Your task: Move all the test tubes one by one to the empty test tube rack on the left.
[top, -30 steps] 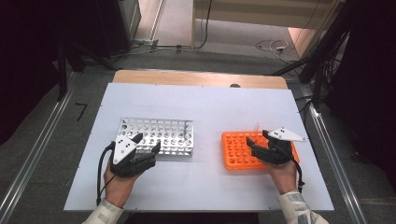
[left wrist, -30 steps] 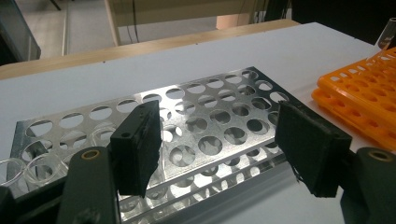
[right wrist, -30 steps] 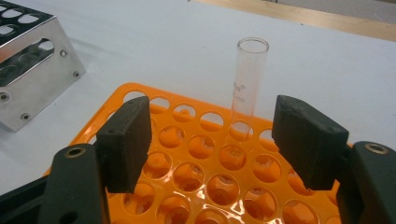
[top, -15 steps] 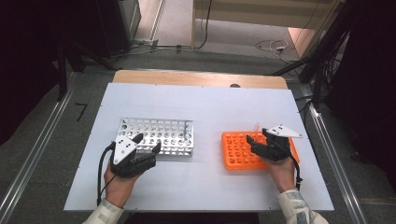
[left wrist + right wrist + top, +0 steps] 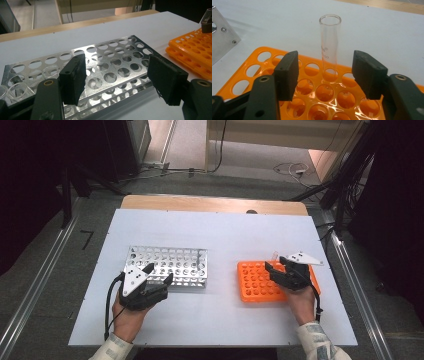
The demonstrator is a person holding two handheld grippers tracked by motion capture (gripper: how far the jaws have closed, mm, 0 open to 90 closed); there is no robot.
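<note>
While my right gripper [image 5: 325, 75] hung low over the orange rack [image 5: 244, 80], its jaws had just been closing, yet they stood apart, pressing on nothing. A single clear test tube [image 5: 329, 47] stood in a hole near the rack's far edge, just ahead of my pads and not yet between them. In the high view the tube [image 5: 274, 255] showed as a faint glint beyond my right gripper [image 5: 278, 269], with the orange rack [image 5: 250, 285] on the right half of the white table [image 5: 220, 230].

The tube stood upright, long axis vertical, open mouth up, rounded base down in its hole. I judged it light, rigid, slick and breakable: thin glass or clear plastic that would slip under a loose pinch and might crack under a hard one. The best place to hold it seemed to be the bare wall above the rack's top plate, below the rim, pads squarely on opposite sides, then a straight lift along its axis so it would not bind in the hole.

My left gripper [image 5: 159, 275] waited with jaws spread and empty at the near edge of the metal rack [image 5: 110, 62], where a few clear tubes [image 5: 15, 90] sat at one end.
</note>
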